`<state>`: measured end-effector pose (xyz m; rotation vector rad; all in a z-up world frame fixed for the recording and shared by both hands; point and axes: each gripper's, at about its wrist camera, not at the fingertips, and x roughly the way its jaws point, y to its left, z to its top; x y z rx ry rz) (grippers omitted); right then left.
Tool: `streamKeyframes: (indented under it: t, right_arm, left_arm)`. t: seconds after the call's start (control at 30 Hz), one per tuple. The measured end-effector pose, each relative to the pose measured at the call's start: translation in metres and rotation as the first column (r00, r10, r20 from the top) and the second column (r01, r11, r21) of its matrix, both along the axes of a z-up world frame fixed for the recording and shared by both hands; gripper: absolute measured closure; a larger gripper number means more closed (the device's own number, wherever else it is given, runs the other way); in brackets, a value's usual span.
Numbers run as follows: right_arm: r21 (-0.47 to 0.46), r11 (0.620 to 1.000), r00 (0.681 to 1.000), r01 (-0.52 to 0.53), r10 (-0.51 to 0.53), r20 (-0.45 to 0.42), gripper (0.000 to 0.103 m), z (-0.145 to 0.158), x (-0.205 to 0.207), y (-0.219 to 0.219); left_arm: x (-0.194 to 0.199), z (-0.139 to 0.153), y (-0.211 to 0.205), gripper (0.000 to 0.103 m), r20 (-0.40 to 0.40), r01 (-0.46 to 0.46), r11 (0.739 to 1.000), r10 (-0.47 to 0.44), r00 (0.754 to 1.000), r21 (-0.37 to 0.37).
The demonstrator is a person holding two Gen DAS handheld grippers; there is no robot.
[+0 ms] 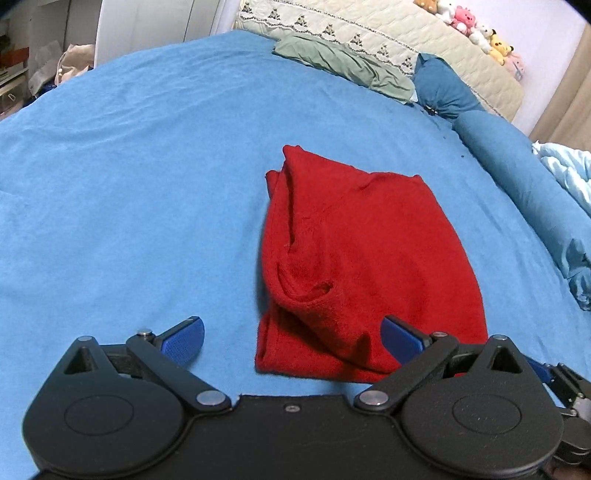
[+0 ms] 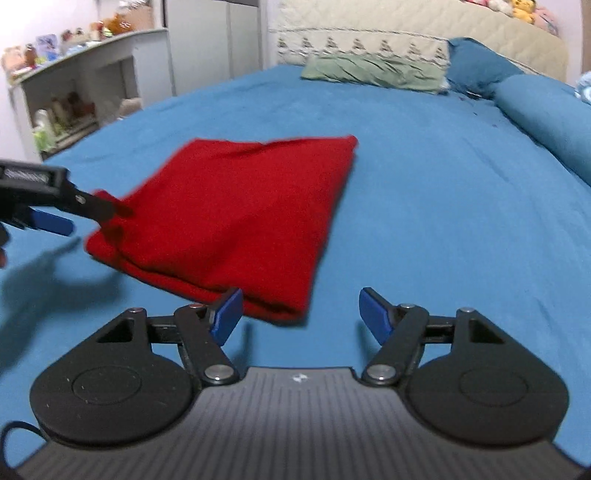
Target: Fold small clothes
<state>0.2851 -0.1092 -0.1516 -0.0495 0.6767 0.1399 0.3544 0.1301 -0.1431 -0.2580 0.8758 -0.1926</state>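
A small red knit garment (image 1: 354,258) lies folded on the blue bed sheet (image 1: 129,184). My left gripper (image 1: 291,338) is open and empty, with its near edge between the fingers. In the right wrist view the garment (image 2: 240,214) lies ahead and to the left. My right gripper (image 2: 301,314) is open and empty just short of its near corner. The left gripper (image 2: 85,214) shows at the far left, at the garment's left edge.
A green folded cloth (image 1: 343,66) and blue pillows (image 1: 447,88) lie at the head of the bed by a quilted headboard (image 1: 388,33) topped with plush toys (image 1: 476,26). A blue bolster (image 1: 528,184) runs along the right. White shelves (image 2: 81,88) stand left of the bed.
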Motion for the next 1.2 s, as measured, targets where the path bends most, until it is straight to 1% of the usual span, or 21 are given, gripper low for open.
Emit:
streamKeyframes:
  t: [0.03,0.1,0.2,0.3,0.4,0.5,0.63,0.67,0.77,0.87,0.97,1.0,1.03,1.13,1.17,1.2]
  right_arm:
    - [-0.001,1.0,1.0,0.006,-0.006,-0.016,0.02,-0.005,0.002,-0.009]
    - [-0.006,1.0,0.999,0.02,-0.02,-0.038,0.023,-0.014,0.002,-0.012]
    - [-0.014,0.999,0.999,0.038,-0.038,-0.032,0.023,-0.02,0.01,-0.008]
    - [0.038,0.998,0.998,0.059,-0.059,-0.006,0.023,-0.015,0.015,-0.011]
    - [0.054,0.997,0.998,0.06,-0.061,0.019,0.023,-0.007,0.014,-0.012]
    - [0.06,0.997,0.999,0.044,-0.045,0.01,0.023,-0.005,0.014,-0.008]
    - [0.072,0.997,0.999,0.037,-0.039,0.033,0.023,-0.003,0.009,-0.005]
    - [0.065,0.997,0.999,0.038,-0.04,0.03,0.023,-0.005,0.01,-0.003]
    - [0.082,0.995,0.998,0.049,-0.052,0.033,0.023,-0.005,0.013,-0.001]
    - [0.069,0.995,0.998,0.066,-0.067,0.019,0.023,-0.009,0.018,0.001]
    - [0.16,0.983,0.993,0.089,-0.1,0.06,0.023,-0.005,0.014,-0.008]
    - [0.164,0.982,0.991,0.096,-0.11,0.081,0.023,-0.003,0.012,-0.008]
    - [0.144,0.985,0.99,0.1,-0.113,0.085,0.023,-0.003,0.012,-0.007]
    - [0.079,0.994,0.997,0.077,-0.079,0.021,0.023,-0.017,0.019,0.001]
    - [0.066,0.995,0.997,0.074,-0.075,0.014,0.024,-0.021,0.019,0.002]
    - [0.063,0.995,0.997,0.074,-0.076,0.026,0.024,-0.024,0.018,0.002]
  left_arm:
    - [0.0,0.0,0.0,0.0,0.0,-0.001,1.0,0.001,1.0,0.003]
    - [0.001,-0.001,0.0,0.0,-0.001,-0.003,1.0,0.003,1.0,0.003]
    - [0.0,0.001,0.002,0.0,0.0,-0.006,1.0,0.006,1.0,0.001]
    - [0.0,0.001,0.003,0.0,0.005,-0.008,1.0,0.008,1.0,0.006]
    - [-0.003,0.002,0.007,0.0,0.012,-0.01,1.0,0.01,1.0,0.002]
    - [-0.004,0.002,0.009,0.0,0.011,-0.015,1.0,0.015,1.0,-0.002]
    - [-0.004,0.003,0.01,0.0,0.012,-0.014,1.0,0.014,1.0,0.002]
    - [-0.004,0.004,0.01,0.0,0.012,-0.015,1.0,0.015,1.0,0.003]
    - [-0.005,0.004,0.007,0.0,0.012,-0.015,1.0,0.015,1.0,0.004]
    - [-0.004,0.003,0.005,0.0,0.009,-0.016,1.0,0.016,1.0,0.005]
    - [-0.003,0.003,0.005,0.0,0.01,-0.018,1.0,0.018,1.0,0.004]
    - [-0.003,0.004,0.005,0.0,0.01,-0.017,1.0,0.017,1.0,0.002]
    - [-0.003,0.004,0.005,0.0,0.011,-0.016,1.0,0.016,1.0,0.002]
    - [-0.003,0.003,0.003,0.0,0.01,-0.014,1.0,0.014,1.0,0.006]
    - [-0.003,0.002,0.002,0.0,0.009,-0.014,1.0,0.014,1.0,0.008]
    - [-0.003,0.002,0.002,0.0,0.009,-0.015,1.0,0.015,1.0,0.01]
